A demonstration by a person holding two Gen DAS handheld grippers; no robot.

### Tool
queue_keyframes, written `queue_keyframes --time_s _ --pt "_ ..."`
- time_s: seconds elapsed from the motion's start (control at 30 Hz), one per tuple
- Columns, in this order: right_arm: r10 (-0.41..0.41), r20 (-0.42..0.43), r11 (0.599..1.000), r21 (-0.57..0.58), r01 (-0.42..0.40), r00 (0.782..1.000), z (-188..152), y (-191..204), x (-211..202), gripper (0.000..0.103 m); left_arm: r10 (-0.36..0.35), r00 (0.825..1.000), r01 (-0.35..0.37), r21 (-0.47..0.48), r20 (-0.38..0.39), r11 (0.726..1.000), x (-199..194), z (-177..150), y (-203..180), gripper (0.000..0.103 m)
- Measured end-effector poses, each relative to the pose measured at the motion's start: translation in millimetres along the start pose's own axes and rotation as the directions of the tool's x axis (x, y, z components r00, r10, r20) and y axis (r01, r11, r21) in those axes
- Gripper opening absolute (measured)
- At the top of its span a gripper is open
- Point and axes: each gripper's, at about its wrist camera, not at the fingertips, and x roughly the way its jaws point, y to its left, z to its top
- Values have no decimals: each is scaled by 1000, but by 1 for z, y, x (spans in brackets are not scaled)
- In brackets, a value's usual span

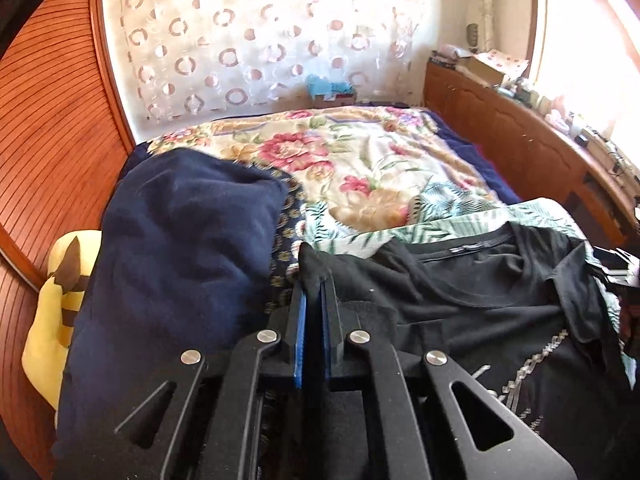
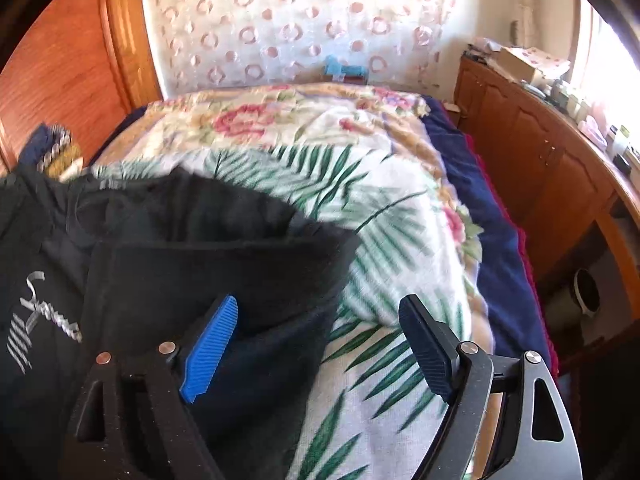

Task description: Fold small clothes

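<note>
**Left claw has the sleeve, right claw stands free**

Your left claw (image 1: 314, 280) is pinched tight on a fold of the black T-shirt (image 1: 472, 292), low centre of the left view, the cloth peaking above the blue pads. The shirt lies spread across the bed (image 1: 360, 152), collar towards the top, beside the navy pillow (image 1: 180, 240) at left. Your right claw (image 2: 320, 320) gapes wide, nothing between its jaws, one pad (image 2: 210, 346) over the shirt's edge at lower left. It looks like the first fold. Next, carry that pinched edge across the shirt's body, and keep the far side flat.
</note>
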Motion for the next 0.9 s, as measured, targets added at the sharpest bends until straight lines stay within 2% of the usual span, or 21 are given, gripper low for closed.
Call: queue_keyframes --time_s 0.1,0.17,0.27,0.33,0.37,0.4,0.47,0.63,0.77,0.9 --pt "31 -18 999 30 -30 999 8 -12 4 84 -22 999 22 6 26 1000 -11 0 -5 7" --pt "15 -53 999 33 -14 998 9 -18 15 84 -37 998 37 11 45 999 -19 1 -9 7" --pt "22 -56 999 26 -20 998 12 -18 19 79 -59 996 58 13 60 998 -28 -1 -12 7" --pt "33 -51 999 11 -32 998 15 -14 20 65 -77 995 76 19 70 997 -33 -4 -15 7" --pt "41 -47 999 -9 -42 998 16 -10 20 52 -84 994 83 21 73 996 -36 -6 -17 7" --pt "48 -48 998 -28 -49 998 18 -6 20 32 -89 993 88 20 76 996 -38 -7 -18 7" --pt "97 -72 993 -61 -102 993 20 5 20 7 -102 991 101 20 85 995 -44 -12 -22 7" --pt "119 6 990 -82 -118 993 21 19 -10 6 -124 984 121 26 125 992 -72 -24 -26 7" --pt "132 103 990 -69 -126 986 18 18 -53 6 -127 979 123 31 157 992 -93 -37 -27 7" --pt "140 160 988 -81 -128 977 5 20 -87 6 -130 973 127 29 190 992 -113 -55 -27 7"
